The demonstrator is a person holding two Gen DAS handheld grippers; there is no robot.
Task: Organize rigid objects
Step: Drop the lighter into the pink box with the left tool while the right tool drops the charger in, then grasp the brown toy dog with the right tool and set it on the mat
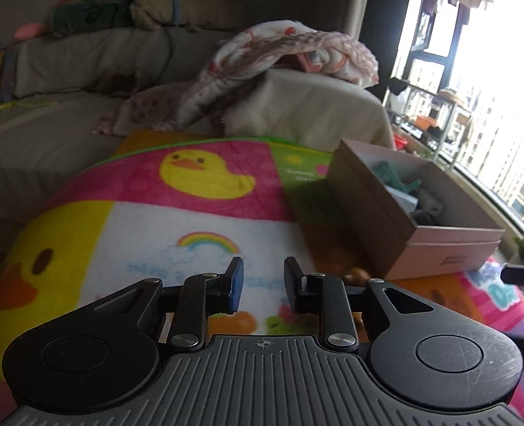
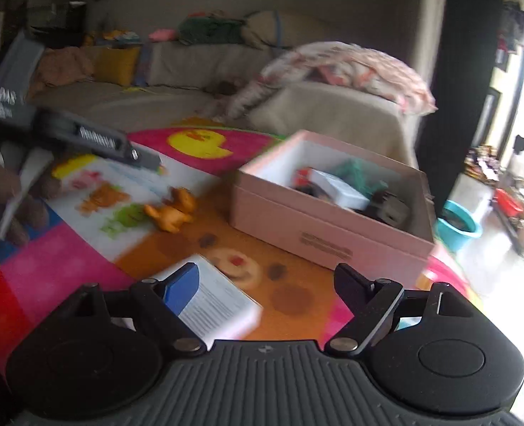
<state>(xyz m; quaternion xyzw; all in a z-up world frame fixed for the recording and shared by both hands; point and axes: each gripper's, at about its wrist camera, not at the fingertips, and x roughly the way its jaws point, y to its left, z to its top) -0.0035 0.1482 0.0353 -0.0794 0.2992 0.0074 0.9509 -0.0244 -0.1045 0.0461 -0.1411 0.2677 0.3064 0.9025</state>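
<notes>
Several items sitting inside pink box (image 2: 333, 227); orange toy (image 2: 173, 211) and white box (image 2: 214, 300) waiting on mat (image 2: 48, 266). Right gripper (image 2: 265, 280) gaping wide beside white box, gripping nothing; left gripper (image 1: 263, 280) narrowed, empty.

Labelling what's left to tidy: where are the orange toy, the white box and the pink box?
orange toy (image 2: 172, 213): right wrist view, its body.
white box (image 2: 219, 305): right wrist view, its printed top.
pink box (image 2: 318, 234): right wrist view, its front wall.
</notes>
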